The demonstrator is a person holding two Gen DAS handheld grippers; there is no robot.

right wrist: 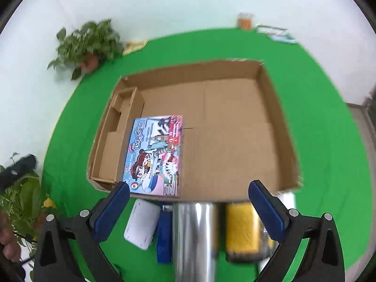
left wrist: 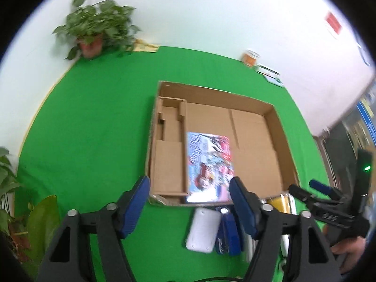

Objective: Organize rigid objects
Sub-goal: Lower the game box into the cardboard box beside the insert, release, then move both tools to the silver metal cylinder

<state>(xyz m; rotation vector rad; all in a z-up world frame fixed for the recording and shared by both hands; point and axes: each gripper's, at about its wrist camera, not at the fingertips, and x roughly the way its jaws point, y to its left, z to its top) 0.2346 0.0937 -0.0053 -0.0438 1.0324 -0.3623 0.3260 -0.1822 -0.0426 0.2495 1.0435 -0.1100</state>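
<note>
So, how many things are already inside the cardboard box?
1. Only the game box lies flat in the cardboard box, by the left divider, near the front wall. The front wall may hide something small behind it.

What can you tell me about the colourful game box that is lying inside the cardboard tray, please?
The colourful game box is flat and rectangular, with a glossy printed lid showing a cartoon child, landmarks, Chinese lettering and "WORLD TOUR". It looks like printed cardboard and appears closed. It lies face up on the floor of the cardboard tray, at the near left, beside the folded cardboard insert, its near end against the front wall. Neither tool touches it.
</note>
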